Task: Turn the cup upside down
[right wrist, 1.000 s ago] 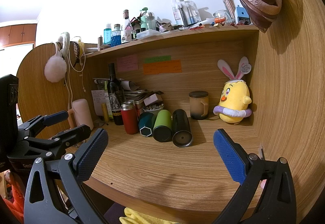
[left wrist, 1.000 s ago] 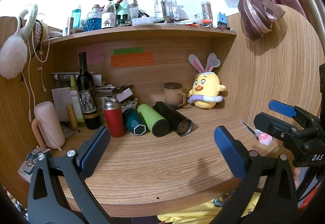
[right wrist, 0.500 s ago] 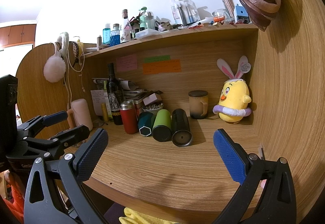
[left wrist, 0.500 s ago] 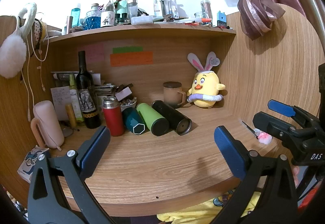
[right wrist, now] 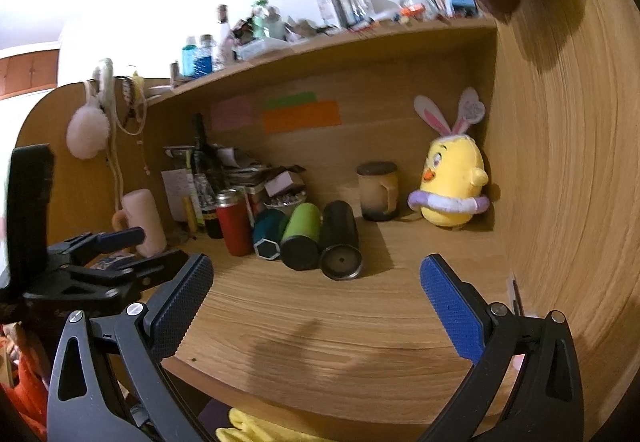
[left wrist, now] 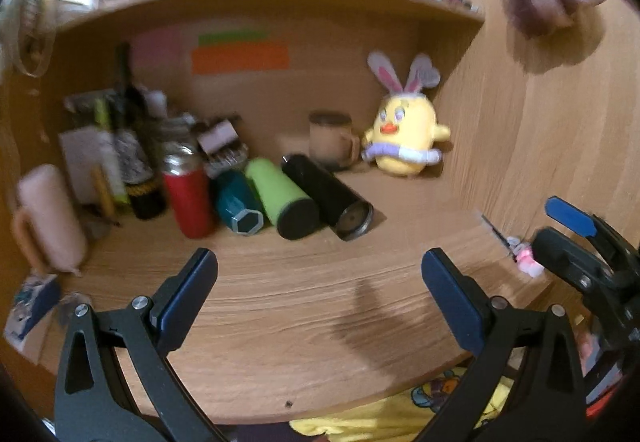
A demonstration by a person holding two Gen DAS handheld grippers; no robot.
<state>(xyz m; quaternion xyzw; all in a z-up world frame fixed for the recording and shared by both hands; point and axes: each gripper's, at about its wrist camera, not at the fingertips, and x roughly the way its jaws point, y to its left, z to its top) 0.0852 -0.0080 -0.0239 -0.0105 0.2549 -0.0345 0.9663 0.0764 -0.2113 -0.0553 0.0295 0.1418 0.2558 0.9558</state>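
Wooden desk (right wrist: 360, 330) nook, cluttered at the back. Both views had shifted closer since a second ago; left one blurred, so mid-approach. Left gripper (left wrist: 318, 274) and right gripper (right wrist: 316, 282) both wide open, empty. Lidded mug (right wrist: 377, 190) stood upright at 12 o'clock, untouched, beside the chick toy (right wrist: 452, 185).

no legible text, bottle labels and sticky notes blurred

Home desk nook, as we read it: wooden desk (right wrist: 360, 322) with shelf (right wrist: 320, 41) of bottles along the top, sticky notes (right wrist: 300, 115) at centre, plush chick (right wrist: 452, 181) at right, flasks (right wrist: 300, 238) mid-frame.
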